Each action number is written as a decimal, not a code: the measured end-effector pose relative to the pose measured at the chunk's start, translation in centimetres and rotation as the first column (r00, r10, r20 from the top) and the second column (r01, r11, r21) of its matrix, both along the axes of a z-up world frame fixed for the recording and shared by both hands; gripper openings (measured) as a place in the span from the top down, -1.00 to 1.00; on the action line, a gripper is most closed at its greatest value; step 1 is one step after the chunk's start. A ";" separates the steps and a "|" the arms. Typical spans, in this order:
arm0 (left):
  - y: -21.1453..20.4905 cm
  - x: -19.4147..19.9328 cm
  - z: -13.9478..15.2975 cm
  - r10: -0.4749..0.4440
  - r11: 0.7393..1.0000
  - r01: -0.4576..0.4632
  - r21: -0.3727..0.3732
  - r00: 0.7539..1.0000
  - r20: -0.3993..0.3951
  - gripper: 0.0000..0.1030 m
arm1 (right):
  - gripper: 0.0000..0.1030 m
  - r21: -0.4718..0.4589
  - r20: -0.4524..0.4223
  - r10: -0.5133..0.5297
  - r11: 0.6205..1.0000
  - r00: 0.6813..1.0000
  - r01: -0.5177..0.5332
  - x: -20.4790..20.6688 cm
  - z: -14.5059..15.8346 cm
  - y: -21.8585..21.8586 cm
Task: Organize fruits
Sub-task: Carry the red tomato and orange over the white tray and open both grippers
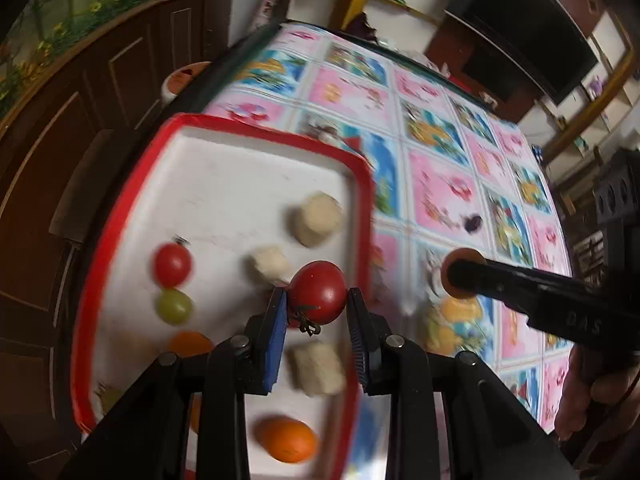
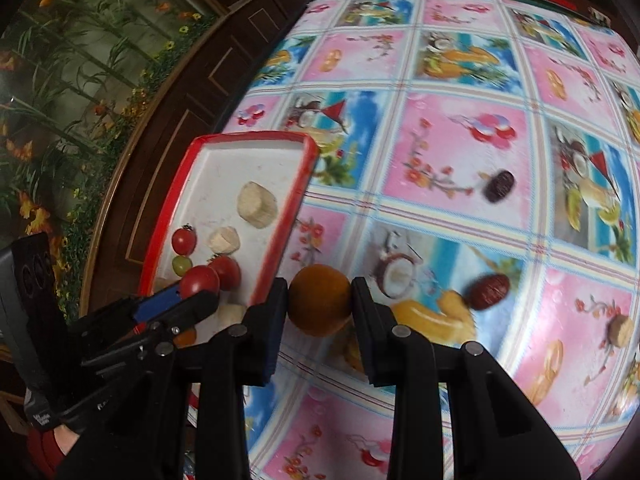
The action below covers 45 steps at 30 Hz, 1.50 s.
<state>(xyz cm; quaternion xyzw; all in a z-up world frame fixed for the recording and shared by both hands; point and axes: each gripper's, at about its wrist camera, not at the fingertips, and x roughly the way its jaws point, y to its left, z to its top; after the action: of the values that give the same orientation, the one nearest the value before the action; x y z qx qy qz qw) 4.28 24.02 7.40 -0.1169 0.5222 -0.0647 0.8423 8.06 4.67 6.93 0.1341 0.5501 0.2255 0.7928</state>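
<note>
Both grippers are clamped on fruit at the red-rimmed tray (image 1: pixel 224 124).

Left gripper (image 1: pixel 318 300) pinches a red tomato (image 1: pixel 318 292) between its blue pads, above the tray's right half. Right gripper (image 2: pixel 320 300) pinches an orange fruit (image 2: pixel 320 300) just outside the tray's right rim, over the patterned tablecloth (image 2: pixel 440 140). Inside the tray lie another tomato (image 1: pixel 173 265), a green grape (image 1: pixel 174 306) and pale chunks (image 1: pixel 318 219); two dark dates (image 2: pixel 499 186) lie well beyond it.

Three red tomatoes (image 2: pixel 199 280) are counted, one green grape (image 2: pixel 181 264), two dark dates (image 2: pixel 492 285) on the tabletop (image 2: pixel 440 152), one red-rimmed tray (image 2: pixel 256 136), two tongs.
</note>
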 end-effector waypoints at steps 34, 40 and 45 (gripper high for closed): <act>5.5 7.0 -2.8 0.055 0.998 -0.054 0.045 0.998 -0.007 0.44 | 0.33 -0.072 0.071 0.108 0.992 0.992 -0.103 9.2 0.0 10.5; 5.6 7.5 -4.0 0.051 0.997 -0.050 0.054 0.998 -0.028 0.44 | 0.33 -0.105 0.058 0.126 0.987 0.990 -0.119 10.2 -1.0 11.8; 5.9 7.7 -4.8 0.053 0.997 -0.050 0.056 0.998 -0.041 0.44 | 0.33 -0.121 0.040 0.127 0.985 0.991 -0.121 10.6 -2.0 12.1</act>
<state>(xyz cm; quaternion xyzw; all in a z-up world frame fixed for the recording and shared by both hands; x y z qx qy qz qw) 11.95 29.96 2.63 -0.1085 0.5384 -0.0261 0.8353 18.63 16.73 4.89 0.0469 0.5508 0.2445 0.7967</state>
